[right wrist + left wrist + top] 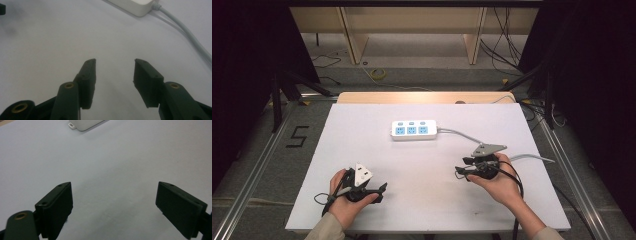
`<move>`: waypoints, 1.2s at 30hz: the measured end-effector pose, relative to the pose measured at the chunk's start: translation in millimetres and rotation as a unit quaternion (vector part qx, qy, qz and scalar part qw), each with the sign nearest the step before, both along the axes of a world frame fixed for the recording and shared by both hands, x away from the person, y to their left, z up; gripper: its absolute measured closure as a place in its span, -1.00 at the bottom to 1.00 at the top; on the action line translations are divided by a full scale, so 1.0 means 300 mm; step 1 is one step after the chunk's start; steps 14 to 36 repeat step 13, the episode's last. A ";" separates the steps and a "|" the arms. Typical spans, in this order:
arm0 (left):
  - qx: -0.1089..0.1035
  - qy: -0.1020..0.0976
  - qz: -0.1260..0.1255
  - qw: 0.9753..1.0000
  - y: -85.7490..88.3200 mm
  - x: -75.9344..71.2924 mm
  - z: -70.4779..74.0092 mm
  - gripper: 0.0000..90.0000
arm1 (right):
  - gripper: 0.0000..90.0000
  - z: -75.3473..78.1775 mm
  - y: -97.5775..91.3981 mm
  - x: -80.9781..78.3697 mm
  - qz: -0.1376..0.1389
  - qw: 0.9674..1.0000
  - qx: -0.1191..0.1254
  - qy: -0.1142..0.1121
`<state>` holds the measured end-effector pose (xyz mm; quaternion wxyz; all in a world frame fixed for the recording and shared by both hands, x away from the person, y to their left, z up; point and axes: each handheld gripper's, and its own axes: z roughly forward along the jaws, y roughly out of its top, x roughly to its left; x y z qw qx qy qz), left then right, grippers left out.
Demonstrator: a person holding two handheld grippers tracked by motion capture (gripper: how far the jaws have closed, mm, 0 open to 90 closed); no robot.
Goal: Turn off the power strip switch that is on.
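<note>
One white power strip (413,130) with three blue sockets, one grey cord (457,132), mid-table (362,150). Two grippers, both near edge: left gripper (381,192) jaws spread, empty; right gripper (460,167) jaws spread, empty. Strip lies well ahead, between both, touching neither.

One sign can be read: a black figure "5" (297,136), marked in angular strokes on the grey floor (267,165) left of the table (362,130) in the high view. The white power strip (413,129) on the table has blue socket faces, but any print on it is too small to read. No lettering can be made out in the two gripper views.
</note>
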<state>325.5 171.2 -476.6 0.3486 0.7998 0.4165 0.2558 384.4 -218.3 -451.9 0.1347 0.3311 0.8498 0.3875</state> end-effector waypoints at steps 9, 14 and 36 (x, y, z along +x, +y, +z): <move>0.001 0.002 0.001 1.000 -0.001 0.001 -0.003 -0.69 | 0.17 -0.045 -0.104 -0.100 -0.020 1.000 0.021 -0.005; 0.002 0.005 0.004 1.000 0.005 0.010 -0.011 -0.69 | 0.16 -0.051 -0.128 -0.116 -0.031 0.999 0.031 -0.006; 0.002 0.005 0.004 1.000 0.005 0.010 -0.011 -0.69 | 0.16 -0.051 -0.128 -0.116 -0.031 0.999 0.031 -0.006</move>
